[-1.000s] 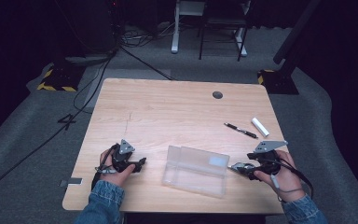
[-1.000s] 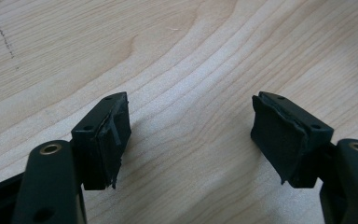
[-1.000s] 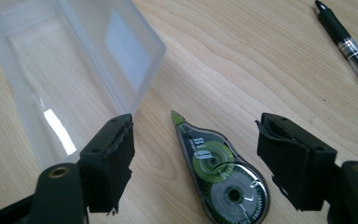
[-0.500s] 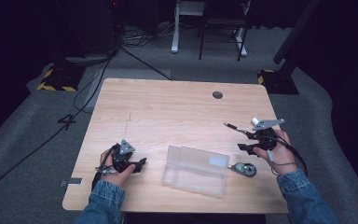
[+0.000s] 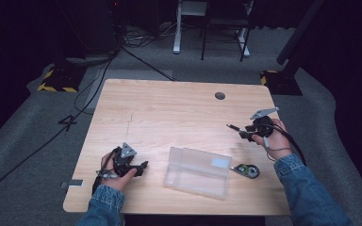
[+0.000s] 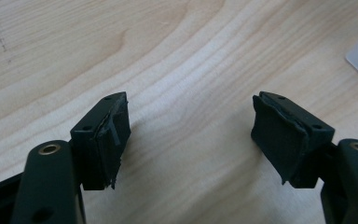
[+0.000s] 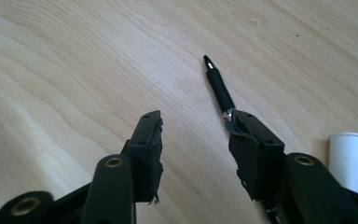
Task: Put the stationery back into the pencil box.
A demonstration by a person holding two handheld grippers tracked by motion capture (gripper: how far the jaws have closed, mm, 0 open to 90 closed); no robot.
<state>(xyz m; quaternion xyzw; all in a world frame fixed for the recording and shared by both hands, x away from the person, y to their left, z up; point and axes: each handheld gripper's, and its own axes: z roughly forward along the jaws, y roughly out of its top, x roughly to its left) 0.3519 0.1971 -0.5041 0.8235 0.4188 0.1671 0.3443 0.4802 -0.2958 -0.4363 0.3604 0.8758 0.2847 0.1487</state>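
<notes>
R gripper is at the pen near the tabletop's right edge. Jaws are half open and have just been closing, nothing clamped yet. Pen's long axis runs ahead past the right-hand pad, not between, so we shift sideways. L gripper is part open, empty, near the front-left corner.

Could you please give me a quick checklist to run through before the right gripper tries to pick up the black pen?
1. Right gripper jaws have just been closing and nothing is between them: ok.
2. Black pen lined up between the jaws: not ok, it runs under one jaw, off to the side.
3. White cylinder clear of the pen: ok, it lies apart.
4. Left gripper empty and out of the way: ok, open over bare table.
5. Clear plastic case open to receive the pen: cannot tell.
</notes>
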